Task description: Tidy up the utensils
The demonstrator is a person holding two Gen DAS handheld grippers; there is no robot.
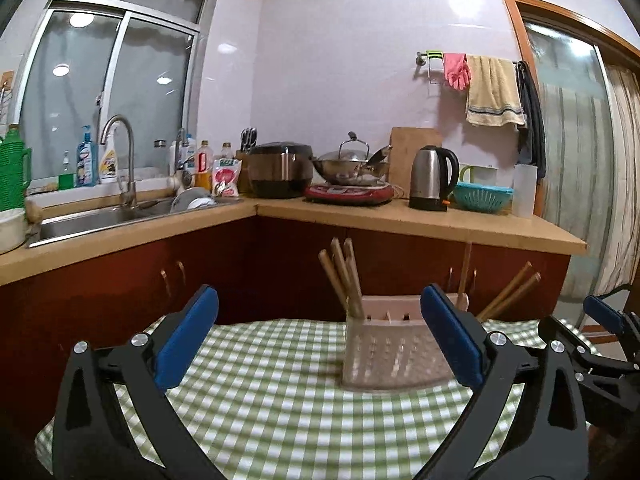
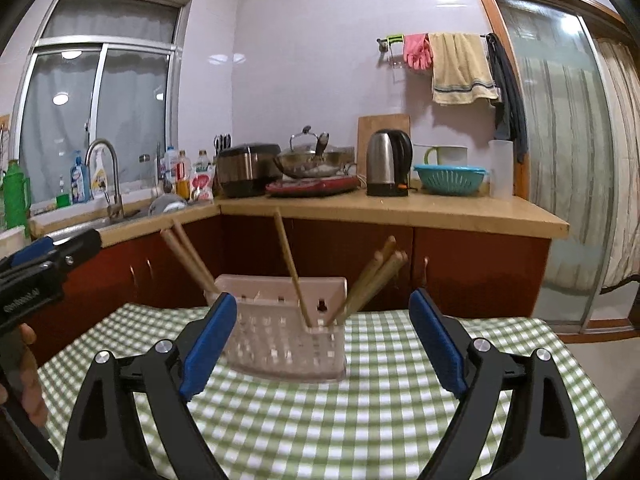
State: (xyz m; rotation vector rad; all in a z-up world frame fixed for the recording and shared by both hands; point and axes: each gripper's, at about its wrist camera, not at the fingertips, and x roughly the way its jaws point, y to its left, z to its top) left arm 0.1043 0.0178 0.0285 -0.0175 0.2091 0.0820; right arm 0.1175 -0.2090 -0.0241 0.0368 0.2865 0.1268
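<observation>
Nearest my left wrist camera is the left tool point(image 1: 320, 340), its blue-padded fingers point(image 1: 188, 340) spread wide with nothing between them but the green checked cloth on the bench point(image 1: 280, 412). Just past the right finger stands the pale perforated utensil holder point(image 1: 394, 354), upright on the cloth, its right end hidden behind that finger. Wooden chopsticks point(image 1: 344, 276) lean out of its left end, and another pair point(image 1: 510, 292) slants out to the right. At the right edge I see the right tool point(image 1: 600, 316) from the side, hovering beside the holder; from here I cannot tell how its jaws stand. Behind, a kitchen counter point(image 1: 400, 220) carries a steel kettle point(image 1: 432, 178).

On my right wrist camera, the right tool point(image 2: 324, 344) fills the foreground, fingers point(image 2: 436, 344) wide apart and gripping nothing. The utensil holder point(image 2: 280, 336) sits on the checked bench point(image 2: 360, 420) just ahead, closer to the left finger, which overlaps its left corner. Chopsticks point(image 2: 192, 258) lean out leftward, one stick point(image 2: 290, 264) stands nearly upright, and a pair point(image 2: 374, 276) tilts right. The left tool point(image 2: 48, 256) shows at the left edge, held in a hand point(image 2: 30, 376).
</observation>
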